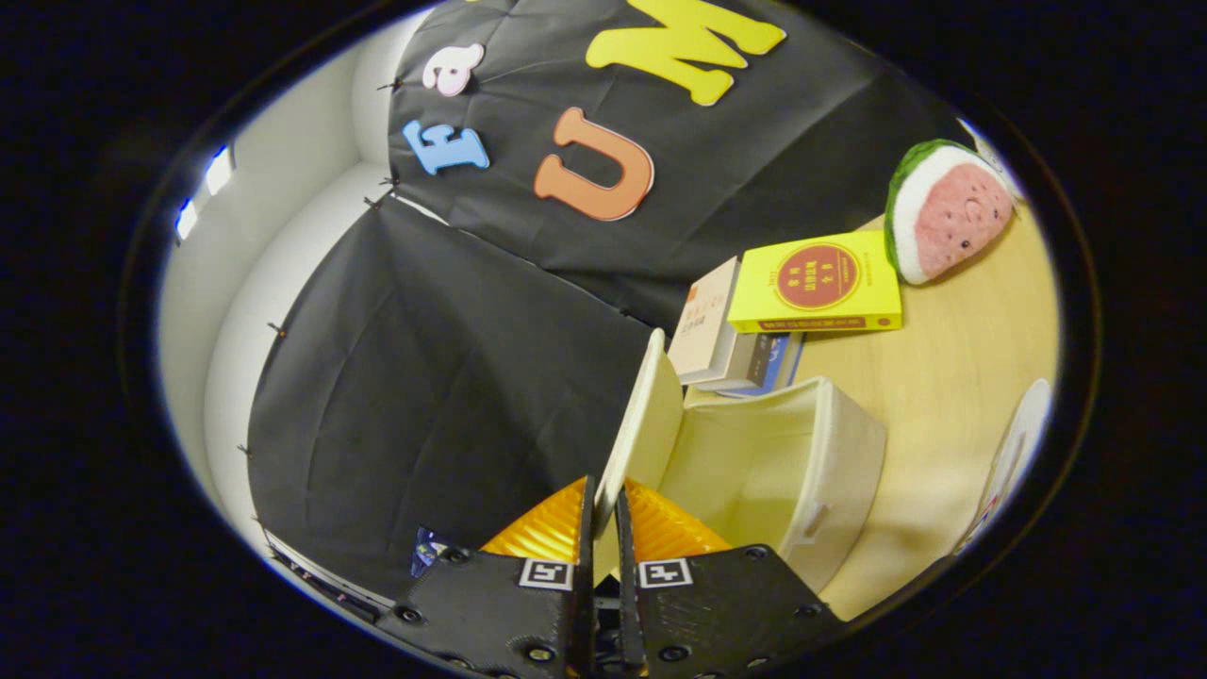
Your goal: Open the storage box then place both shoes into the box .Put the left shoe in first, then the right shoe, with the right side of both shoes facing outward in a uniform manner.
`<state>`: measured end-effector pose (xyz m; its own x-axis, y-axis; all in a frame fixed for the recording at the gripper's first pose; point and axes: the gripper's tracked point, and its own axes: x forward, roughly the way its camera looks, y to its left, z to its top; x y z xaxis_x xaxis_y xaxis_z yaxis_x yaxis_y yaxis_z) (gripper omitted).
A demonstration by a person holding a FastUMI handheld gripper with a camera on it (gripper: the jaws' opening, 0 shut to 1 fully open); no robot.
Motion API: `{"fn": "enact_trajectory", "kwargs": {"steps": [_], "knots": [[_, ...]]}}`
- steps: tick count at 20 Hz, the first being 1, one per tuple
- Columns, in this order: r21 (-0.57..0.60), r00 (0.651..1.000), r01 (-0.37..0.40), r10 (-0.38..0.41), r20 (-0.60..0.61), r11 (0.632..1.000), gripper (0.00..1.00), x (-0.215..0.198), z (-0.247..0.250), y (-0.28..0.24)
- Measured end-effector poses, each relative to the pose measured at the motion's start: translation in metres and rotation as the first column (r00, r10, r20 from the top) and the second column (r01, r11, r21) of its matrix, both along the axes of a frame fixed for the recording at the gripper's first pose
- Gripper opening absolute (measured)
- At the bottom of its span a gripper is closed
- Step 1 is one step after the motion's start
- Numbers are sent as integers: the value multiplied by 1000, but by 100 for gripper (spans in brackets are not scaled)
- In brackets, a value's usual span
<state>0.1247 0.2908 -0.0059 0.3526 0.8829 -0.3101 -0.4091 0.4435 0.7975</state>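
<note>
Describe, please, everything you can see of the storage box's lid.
The lid is a thin cream panel, fabric-like, swung up and standing nearly on edge beside the open storage box. Its near edge sits between the gripper fingers, which are closed on it. Books lie beyond it.

A watermelon plush toy [946,210] lies on the wooden table [952,377] near a yellow book [818,281] topping 2 other books [731,344].

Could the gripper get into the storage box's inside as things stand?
Probably not yet. The gripper is shut on the lid, holding it raised on edge. The storage box is open and looks empty just beyond the fingers, so only the held lid keeps it busy.
</note>
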Motion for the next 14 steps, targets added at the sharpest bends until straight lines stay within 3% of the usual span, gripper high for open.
{"fn": "enact_trajectory", "kwargs": {"steps": [11, 14], "knots": [[-29, 999, -35, 36, 19, 999, 11, -21, 38, 159], [-114, 996, -53, 60, 58, 992, 13, -27, 22, 204]]}}
